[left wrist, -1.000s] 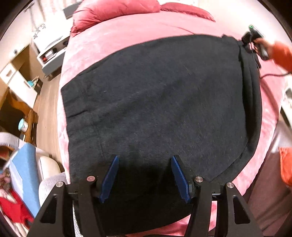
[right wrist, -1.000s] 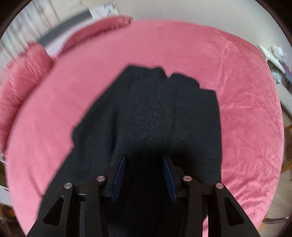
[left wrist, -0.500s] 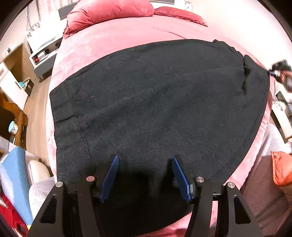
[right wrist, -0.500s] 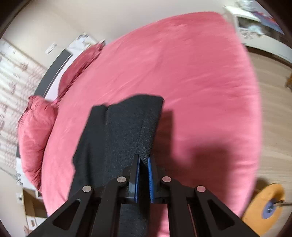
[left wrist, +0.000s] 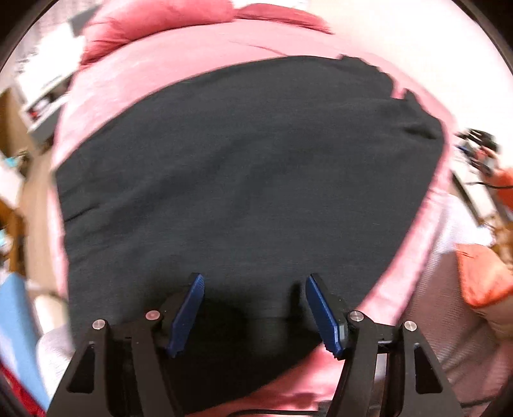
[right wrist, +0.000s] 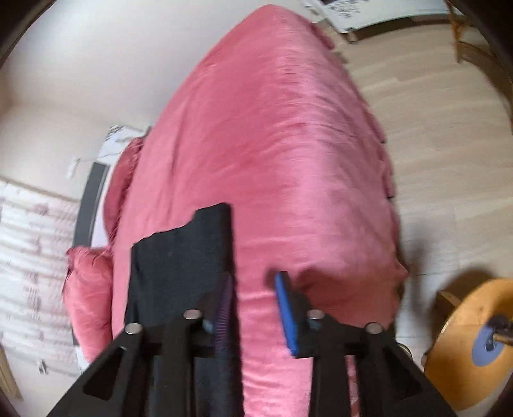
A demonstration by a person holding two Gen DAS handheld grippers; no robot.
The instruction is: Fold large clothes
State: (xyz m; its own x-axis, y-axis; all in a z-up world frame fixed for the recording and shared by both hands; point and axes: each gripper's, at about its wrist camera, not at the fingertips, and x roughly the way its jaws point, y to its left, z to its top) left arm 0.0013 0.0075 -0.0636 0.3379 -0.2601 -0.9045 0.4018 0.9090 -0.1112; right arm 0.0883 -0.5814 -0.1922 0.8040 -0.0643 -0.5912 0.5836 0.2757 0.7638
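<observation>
We see a large dark charcoal knit garment (left wrist: 243, 179) spread flat across a bed covered in a pink velvety bedspread (left wrist: 179, 54), with two red-pink pillows (left wrist: 154, 22) at the far end. The garment covers most of the near half of the bed, its near edge reaching the bed's rim and its far right corner slightly rumpled.

Our left hand-held gripper (left wrist: 253, 308) points steeply down over the near part of the garment. Its blue-padded fingers (left wrist: 187, 308) stand well spread and its jaws are opening; dark cloth lies below and between them, but the pads do not press on it.

Our right hand-held gripper (right wrist: 253, 308) is over the garment's edge in the right wrist view. Its jaws are opening too: the left blue pad (right wrist: 224, 308) lies against the border of the dark cloth, blurred, while the right pad (right wrist: 287, 314) stands apart over bare bedspread. Pink fabric shows in the gap, so nothing is pinched. From the left wrist view this gripper appears small and blurred at the far right, beyond the bed's edge, beside an orange sleeve (left wrist: 503, 186).

A pale wooden floor (right wrist: 426, 134) runs past the bed, with a round yellow wooden stool (right wrist: 471, 346) near its corner.
</observation>
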